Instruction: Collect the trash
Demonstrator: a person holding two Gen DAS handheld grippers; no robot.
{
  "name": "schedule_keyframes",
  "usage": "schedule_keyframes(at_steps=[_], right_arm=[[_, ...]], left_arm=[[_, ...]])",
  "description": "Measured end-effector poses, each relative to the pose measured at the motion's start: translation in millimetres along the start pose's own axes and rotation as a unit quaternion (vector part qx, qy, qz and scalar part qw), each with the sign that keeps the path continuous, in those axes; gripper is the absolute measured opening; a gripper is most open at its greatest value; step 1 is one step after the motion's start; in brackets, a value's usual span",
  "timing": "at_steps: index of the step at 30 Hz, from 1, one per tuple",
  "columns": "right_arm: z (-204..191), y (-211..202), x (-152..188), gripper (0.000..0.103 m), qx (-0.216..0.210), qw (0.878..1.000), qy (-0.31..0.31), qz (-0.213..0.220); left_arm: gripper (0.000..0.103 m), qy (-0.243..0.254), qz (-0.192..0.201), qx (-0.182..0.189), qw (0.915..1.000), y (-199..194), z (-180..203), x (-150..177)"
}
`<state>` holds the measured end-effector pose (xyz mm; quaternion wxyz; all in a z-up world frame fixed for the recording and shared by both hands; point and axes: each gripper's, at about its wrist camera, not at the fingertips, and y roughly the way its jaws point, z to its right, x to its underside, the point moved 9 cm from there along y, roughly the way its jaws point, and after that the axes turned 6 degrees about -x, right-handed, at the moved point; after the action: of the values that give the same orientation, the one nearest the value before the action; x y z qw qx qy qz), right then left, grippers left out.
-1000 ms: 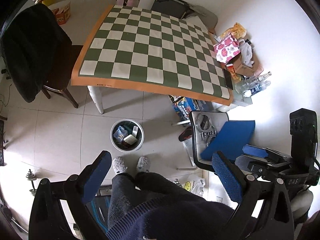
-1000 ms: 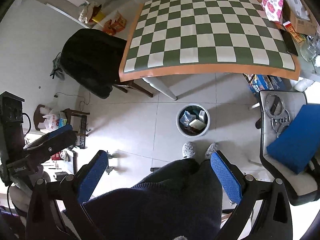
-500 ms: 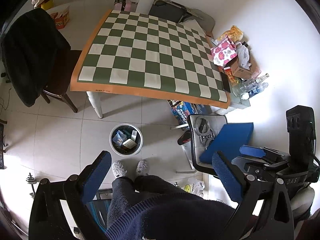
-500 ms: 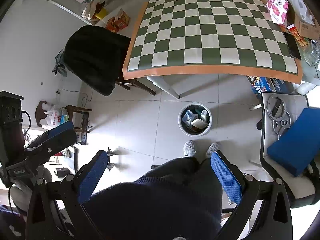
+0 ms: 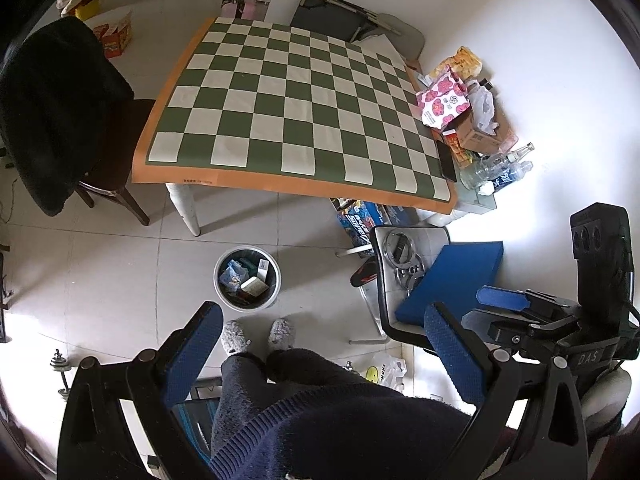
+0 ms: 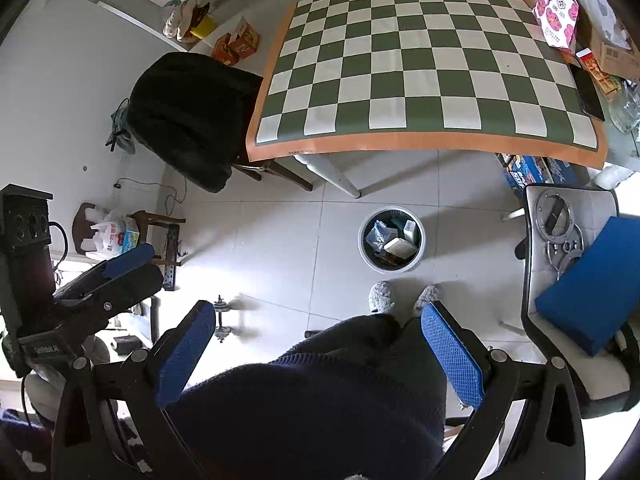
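Observation:
A round grey trash bin (image 5: 247,278) (image 6: 391,239) stands on the tiled floor in front of the table, holding several bits of packaging. Both grippers are held high above the floor, looking down over the person's dark trousers and grey slippers (image 5: 256,334). My left gripper (image 5: 322,350) is open with nothing between its blue pads. My right gripper (image 6: 320,340) is open and empty too. It also shows at the right edge of the left wrist view as the right gripper (image 5: 520,308), and the left gripper (image 6: 100,280) appears at the left of the right wrist view. The green-and-white chequered tablecloth (image 5: 296,112) (image 6: 424,60) has no loose items on its squares.
A pink flowered box (image 5: 442,104), cardboard boxes and bottles (image 5: 496,168) crowd the table's right end. A chair draped in black cloth (image 5: 52,112) stands left of the table. Another chair (image 5: 404,280) with a blue cushion (image 5: 452,280) and metal rings sits at the right.
Both grippers have risen a little, so the table, bin and floor look slightly smaller and farther. Neither gripper's opening changed, and nothing was picked up or dropped.

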<state>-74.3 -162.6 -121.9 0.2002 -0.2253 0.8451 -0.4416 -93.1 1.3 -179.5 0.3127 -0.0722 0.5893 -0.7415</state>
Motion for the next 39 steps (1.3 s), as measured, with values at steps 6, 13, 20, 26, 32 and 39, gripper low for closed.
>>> schedule_keyframes(at_steps=[6,13,20,26,32,39], right_arm=[[5,-2,-3,0.103,0.000,1.000,0.003,0.000],[11,-6,-3,0.103,0.003,1.000,0.003,0.000],[14,-10,0,0.103,0.004,1.000,0.003,0.000],[15,-11,0,0.103,0.004,1.000,0.001,0.000],[14,-9,0,0.103,0.004,1.000,0.004,0.001],[16,-13,5,0.103,0.004,1.000,-0.001,-0.002]], left_arm=[[0.103,0.005,-0.003,0.004,1.0000,3,2,-1],[0.103,0.011,-0.007,0.009,0.9999,5,5,1],[0.103,0.011,-0.007,0.011,0.9999,5,8,2],[0.103,0.012,-0.008,0.010,0.9998,4,7,2],[0.103,0.012,-0.008,0.011,0.9998,4,5,3],[0.103,0.014,-0.007,0.011,0.9998,3,3,2]])
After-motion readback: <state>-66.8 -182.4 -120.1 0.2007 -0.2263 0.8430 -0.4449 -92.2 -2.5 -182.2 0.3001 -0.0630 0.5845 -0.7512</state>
